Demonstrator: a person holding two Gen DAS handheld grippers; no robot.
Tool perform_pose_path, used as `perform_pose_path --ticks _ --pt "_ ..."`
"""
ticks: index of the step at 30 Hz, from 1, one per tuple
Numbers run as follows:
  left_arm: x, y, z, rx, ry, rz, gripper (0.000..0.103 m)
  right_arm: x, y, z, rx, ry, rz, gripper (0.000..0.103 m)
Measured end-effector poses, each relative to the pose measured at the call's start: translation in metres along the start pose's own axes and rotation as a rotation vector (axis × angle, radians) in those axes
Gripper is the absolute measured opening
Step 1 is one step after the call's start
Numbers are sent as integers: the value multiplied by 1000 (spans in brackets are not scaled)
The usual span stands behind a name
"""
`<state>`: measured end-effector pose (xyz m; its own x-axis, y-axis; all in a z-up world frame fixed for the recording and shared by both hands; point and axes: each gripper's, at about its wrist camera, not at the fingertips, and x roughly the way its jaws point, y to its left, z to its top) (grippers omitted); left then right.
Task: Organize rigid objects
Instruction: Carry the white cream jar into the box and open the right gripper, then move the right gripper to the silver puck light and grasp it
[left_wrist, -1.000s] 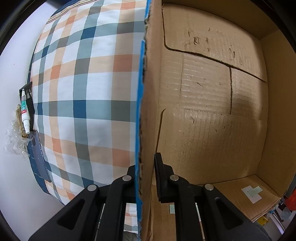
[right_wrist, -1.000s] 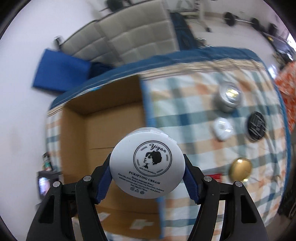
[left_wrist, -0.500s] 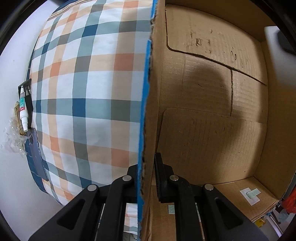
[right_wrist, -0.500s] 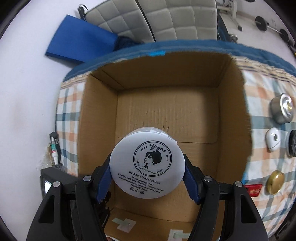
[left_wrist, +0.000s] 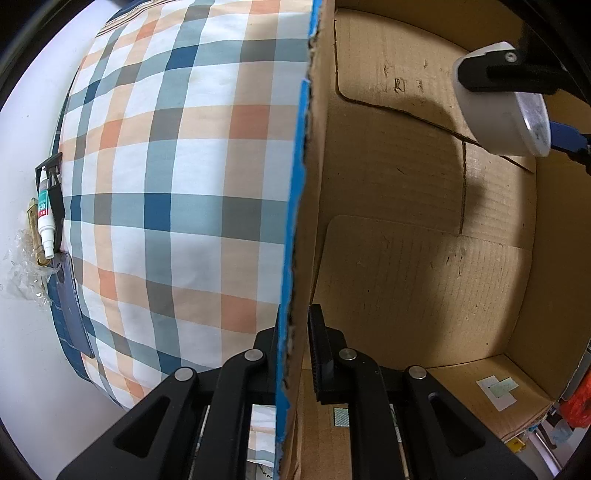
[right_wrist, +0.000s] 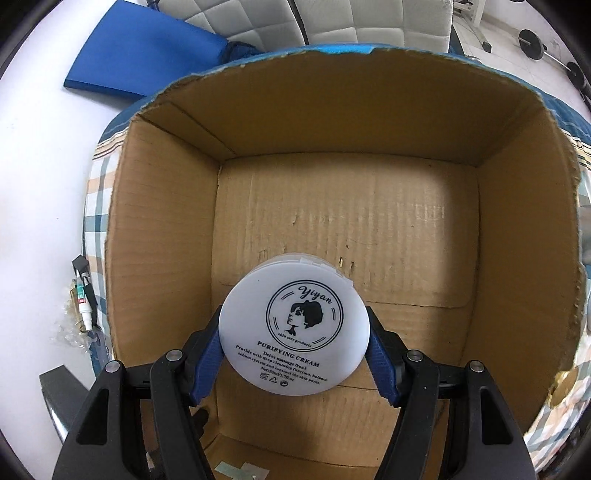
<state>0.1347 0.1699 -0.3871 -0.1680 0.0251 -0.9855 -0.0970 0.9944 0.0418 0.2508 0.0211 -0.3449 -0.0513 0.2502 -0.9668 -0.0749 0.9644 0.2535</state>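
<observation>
Cream jar (right_wrist: 293, 328): clamped by its sides in right hand-held gripper (right_wrist: 295, 354), hanging inside cardboard box (right_wrist: 166, 229). Left hand-held gripper (left_wrist: 295, 332): pinched on box wall. Risk: released from height, jar may bounce or roll across the floor.

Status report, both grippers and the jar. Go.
Left gripper shut on box wall. Right gripper shut on cream jar, held inside the box above the floor. Nothing under it.
</observation>
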Motion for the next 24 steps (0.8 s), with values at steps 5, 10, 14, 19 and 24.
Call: perform_pose_path --ticks 5,10,14,19,24 --pt "1 1 -1 1 0 2 8 7 2 5 -4 11 -10 71" --pt "1 0 0 5 0 7 8 11 1 9 -5 23 -6 75" --pt "3 -2 -1 5 0 9 8 4 -2 6 -16 12 -16 85" --pt "3 -5 -2 6 -2 13 8 -13 -8 1 -6 6 -42 96" --pt "2 -8 -3 8 -3 17 8 -40 -10 -10 -5 -24 -94 96"
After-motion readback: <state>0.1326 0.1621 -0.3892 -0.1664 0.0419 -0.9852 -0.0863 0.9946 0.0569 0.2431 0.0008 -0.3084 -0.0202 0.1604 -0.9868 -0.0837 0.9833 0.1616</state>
